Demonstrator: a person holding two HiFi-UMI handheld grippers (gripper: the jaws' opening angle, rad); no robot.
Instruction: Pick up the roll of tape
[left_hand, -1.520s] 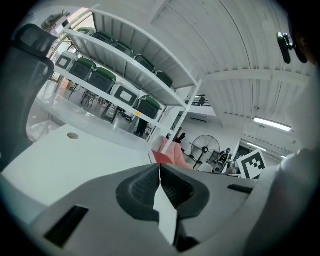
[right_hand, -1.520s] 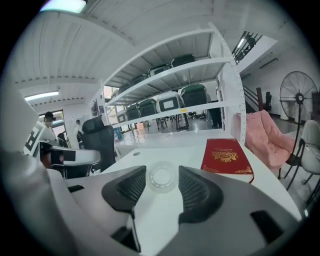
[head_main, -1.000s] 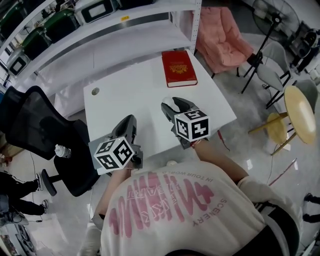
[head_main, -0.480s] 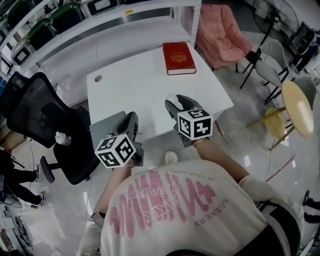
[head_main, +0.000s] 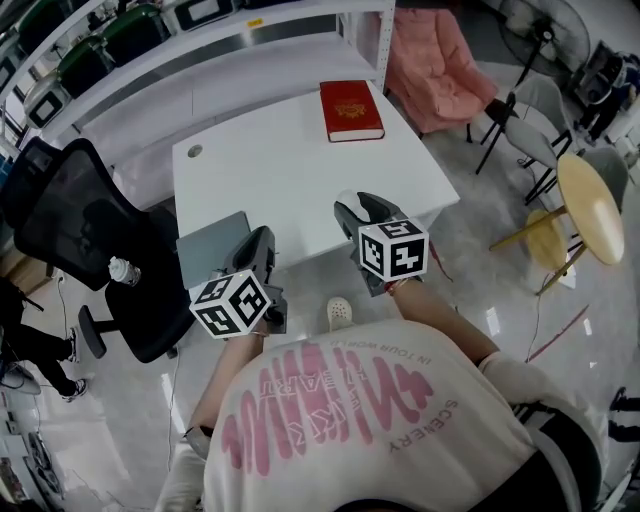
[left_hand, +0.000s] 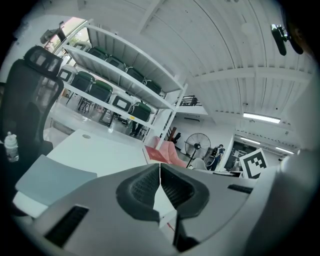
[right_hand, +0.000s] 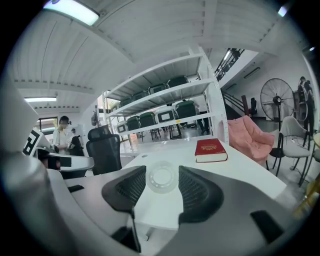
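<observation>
A clear roll of tape sits upright between the pads of my right gripper, touching both, so the gripper is shut on it. In the head view the roll of tape shows as a pale ring at the tip of the right gripper, just past the near edge of the white table. My left gripper is held beside it, off the table's near left corner. Its pads meet in a thin line with nothing between them in the left gripper view.
A red book lies at the table's far right. A black office chair stands left, with a grey panel by the left gripper. Shelves run behind, a pink chair and a round wooden stool stand right.
Both grippers have drawn back from over the table to past its near edge, above the floor. The tape stays between the right jaws; the left stays shut.
</observation>
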